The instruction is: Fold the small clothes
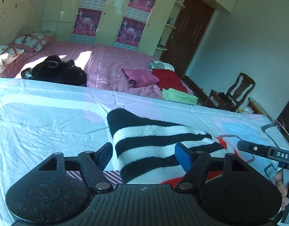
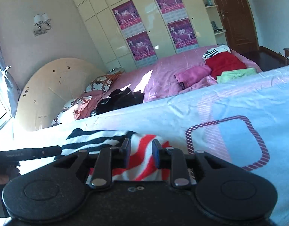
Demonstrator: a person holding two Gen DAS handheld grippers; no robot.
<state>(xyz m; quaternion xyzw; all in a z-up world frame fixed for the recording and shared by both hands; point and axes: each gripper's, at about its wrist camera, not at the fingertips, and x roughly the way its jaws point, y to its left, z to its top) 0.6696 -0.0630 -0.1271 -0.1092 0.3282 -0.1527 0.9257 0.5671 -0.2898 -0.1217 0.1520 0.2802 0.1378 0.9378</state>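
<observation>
A small knitted garment [image 1: 153, 137] with black-and-white stripes and a red-and-white part lies on the light blue patterned sheet [image 1: 50, 122]. My left gripper [image 1: 144, 155] stands wide open over its near end; the fabric lies between the blue pads without touching them. In the right wrist view the same garment [image 2: 99, 139] lies low in the middle. My right gripper [image 2: 141, 152] hovers at its red-and-white part, jaws a narrow gap apart, the fabric showing in that gap but not pinched. Each tool's black body shows at the edge of the other's view.
Beyond the sheet lies a pink bed [image 1: 110, 64] with a black clothes heap [image 1: 56, 69], magenta [image 1: 140, 78], red [image 1: 168, 80] and green [image 1: 179, 96] folded pieces and pillows [image 1: 31, 40]. A wardrobe, a brown door and a wooden chair [image 1: 232, 92] stand behind.
</observation>
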